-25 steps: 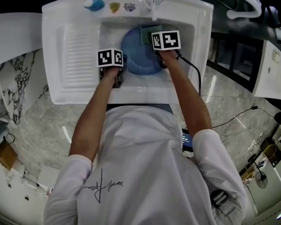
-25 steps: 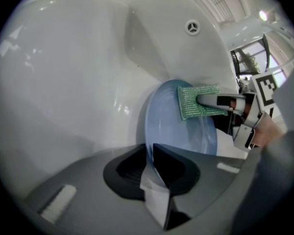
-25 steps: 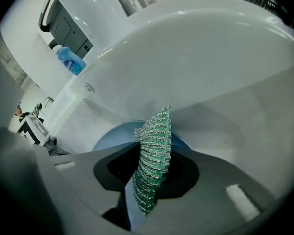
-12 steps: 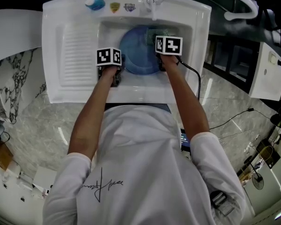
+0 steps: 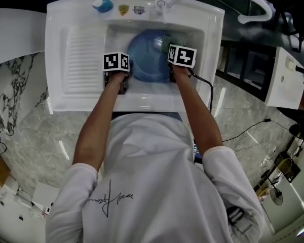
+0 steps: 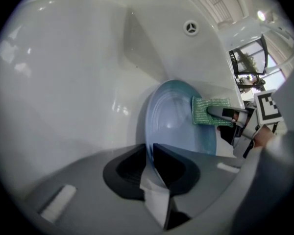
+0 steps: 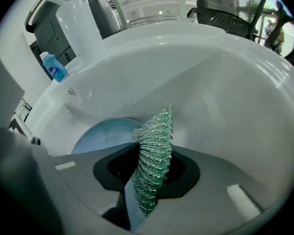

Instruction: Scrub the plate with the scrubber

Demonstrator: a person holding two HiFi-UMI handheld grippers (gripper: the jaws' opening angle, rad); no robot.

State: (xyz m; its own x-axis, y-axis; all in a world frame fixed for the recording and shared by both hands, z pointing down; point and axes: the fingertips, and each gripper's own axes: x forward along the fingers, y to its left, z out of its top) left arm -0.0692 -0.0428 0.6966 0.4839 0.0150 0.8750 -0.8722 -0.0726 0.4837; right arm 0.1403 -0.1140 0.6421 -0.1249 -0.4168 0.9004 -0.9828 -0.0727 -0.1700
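Since a second ago the right gripper (image 7: 147, 174) has slid a little toward the person along the right side of the plate (image 6: 172, 126); the left gripper (image 6: 152, 154) has barely shifted. Nearest, the left jaws pinch the blue plate's rim, steadying it in the basin of the sink (image 5: 81, 49). Farther in, the right jaws clamp the green scrubber (image 7: 154, 151), which lies against the plate's face near its edge. Scrubbing looks under way; no suds or dirt show, so what remains cannot be judged. Beyond, a soap bottle (image 5: 102, 4) stands on the sink's back ledge.
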